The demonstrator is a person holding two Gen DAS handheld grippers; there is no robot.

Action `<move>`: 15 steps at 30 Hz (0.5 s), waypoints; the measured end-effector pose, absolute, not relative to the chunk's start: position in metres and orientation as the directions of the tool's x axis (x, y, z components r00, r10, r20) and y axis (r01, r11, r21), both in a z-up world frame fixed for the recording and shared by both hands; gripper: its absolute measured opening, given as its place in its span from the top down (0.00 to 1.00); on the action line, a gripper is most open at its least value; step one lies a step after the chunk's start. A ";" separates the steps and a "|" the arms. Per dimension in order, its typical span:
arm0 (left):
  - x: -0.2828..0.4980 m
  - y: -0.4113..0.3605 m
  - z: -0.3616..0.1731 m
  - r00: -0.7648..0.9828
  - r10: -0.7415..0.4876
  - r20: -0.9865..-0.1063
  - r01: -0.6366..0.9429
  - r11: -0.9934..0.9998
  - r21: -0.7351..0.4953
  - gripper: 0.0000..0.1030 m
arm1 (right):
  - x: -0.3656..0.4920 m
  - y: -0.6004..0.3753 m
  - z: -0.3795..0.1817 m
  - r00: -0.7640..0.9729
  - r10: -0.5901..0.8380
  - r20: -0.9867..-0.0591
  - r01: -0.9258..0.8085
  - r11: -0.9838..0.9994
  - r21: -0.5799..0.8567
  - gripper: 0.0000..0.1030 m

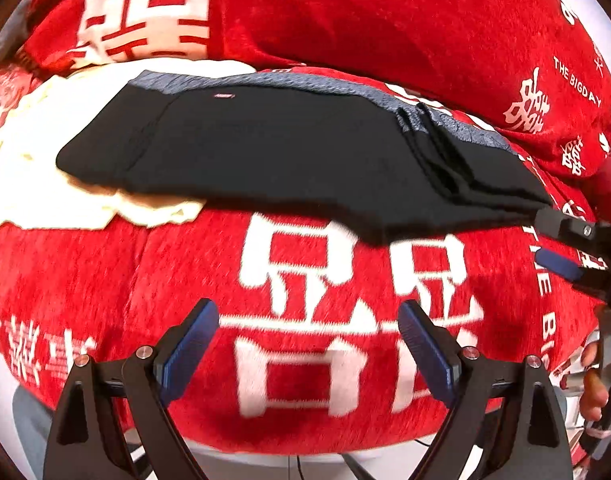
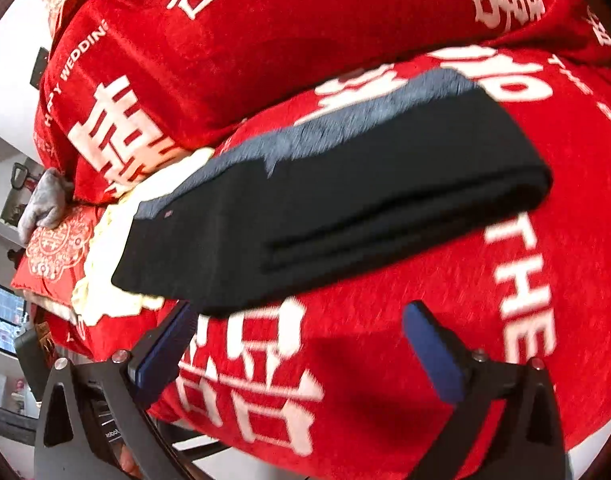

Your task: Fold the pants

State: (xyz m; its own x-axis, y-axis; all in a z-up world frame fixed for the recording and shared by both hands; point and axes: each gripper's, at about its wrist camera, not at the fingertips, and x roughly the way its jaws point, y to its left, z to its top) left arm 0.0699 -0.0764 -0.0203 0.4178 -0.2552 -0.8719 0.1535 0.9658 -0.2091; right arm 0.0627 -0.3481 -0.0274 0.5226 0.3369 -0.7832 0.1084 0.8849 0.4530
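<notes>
Both views are motion-blurred and bent by the fisheye. Small label on the pants (image 1: 289, 148) is unreadable. Only the tip of the right gripper (image 1: 561, 246) shows in the left view, cut off at the frame edge; a hand (image 1: 593, 384) is half out of frame below it.

Pants: black knit, grey lining showing along the far edge, folded into a long flat stack with layered edges at one end. They lie on a red plush blanket (image 1: 345, 360) with white woven characters; one end overlaps a cream cloth (image 1: 37, 148). Grey rag (image 2: 45, 204) at left of the right view, hard to make out.

Left gripper (image 1: 308, 354): fingers spread wide, blue ribbed pads, nothing between them, over blanket. Right gripper (image 2: 301, 354) fingers released, empty, left pad just beside the pants' near edge.
</notes>
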 end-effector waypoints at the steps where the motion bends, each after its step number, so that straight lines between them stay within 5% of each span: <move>1: 0.066 -0.074 -0.020 0.419 -0.257 -0.871 0.152 0.965 -0.212 0.11 | 0.059 -0.344 -0.031 0.515 0.347 -0.784 0.107 0.881 0.461 0.00; 15: 0.027 -0.058 -0.025 0.426 -0.292 -0.857 0.158 0.956 -0.247 0.11 | 0.014 -0.323 -0.056 0.497 0.448 -0.743 0.141 0.803 0.579 0.00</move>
State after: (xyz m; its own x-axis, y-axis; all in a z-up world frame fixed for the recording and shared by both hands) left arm 0.0270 -0.0584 -0.0246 0.4258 -0.2915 -0.8566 0.1585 0.9561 -0.2466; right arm 0.0139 -0.3229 -0.0565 0.4965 0.4483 -0.7433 0.1408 0.8033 0.5786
